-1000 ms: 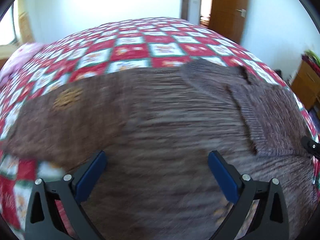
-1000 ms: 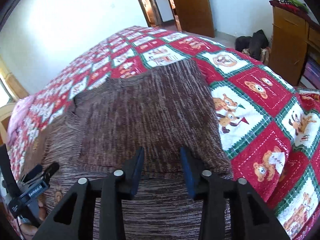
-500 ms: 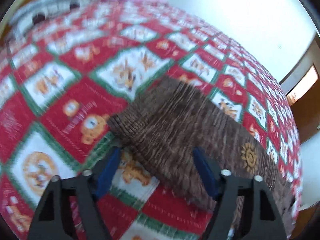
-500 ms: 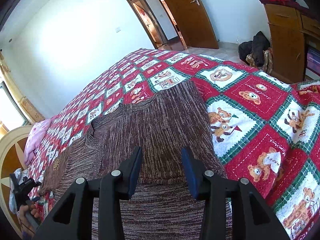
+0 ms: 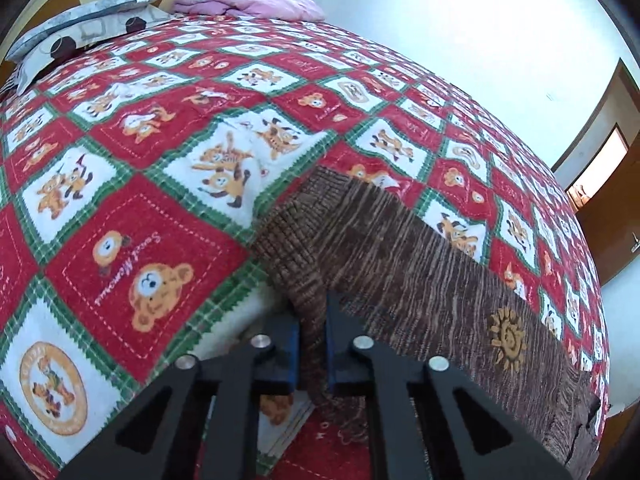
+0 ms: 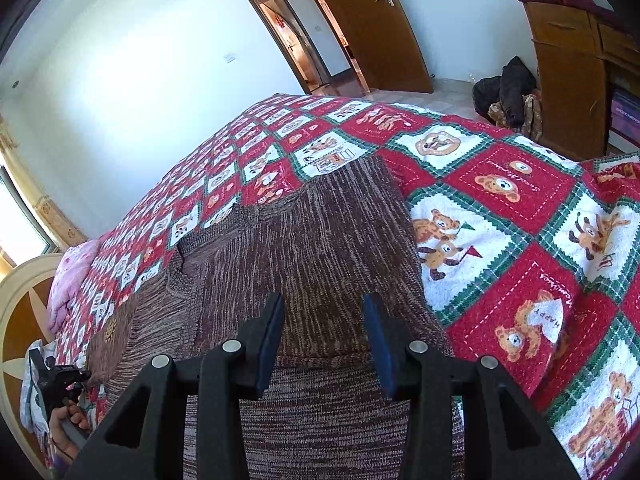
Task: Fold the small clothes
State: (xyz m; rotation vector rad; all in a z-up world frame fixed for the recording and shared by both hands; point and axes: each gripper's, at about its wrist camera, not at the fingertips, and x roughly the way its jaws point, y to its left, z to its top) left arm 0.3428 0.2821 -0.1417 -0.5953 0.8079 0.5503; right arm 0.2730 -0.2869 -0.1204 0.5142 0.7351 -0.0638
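While the left hand-held gripper (image 5: 311, 344) is pressed together on the ribbed cuff of the brown knit sweater's (image 6: 320, 264) sleeve (image 5: 400, 264), the right hand-held gripper (image 6: 323, 346) hangs over the garment's body with its jaws partly spread and nothing pinched between them. Outward from both, the sweater lies flat on the bed's quilt (image 5: 132, 184). Its right sleeve seems already folded across the body, judging by the straight edge beside the right gripper; the left sleeve stretches out to the side, a sun patch (image 5: 507, 343) on it. I judge the fold as roughly a third done: this sleeve must come in, then the body be doubled over. Quilt squares carry the stitched words "Sweet Memories" (image 5: 120, 270) and "HAPPY" (image 6: 546, 318).
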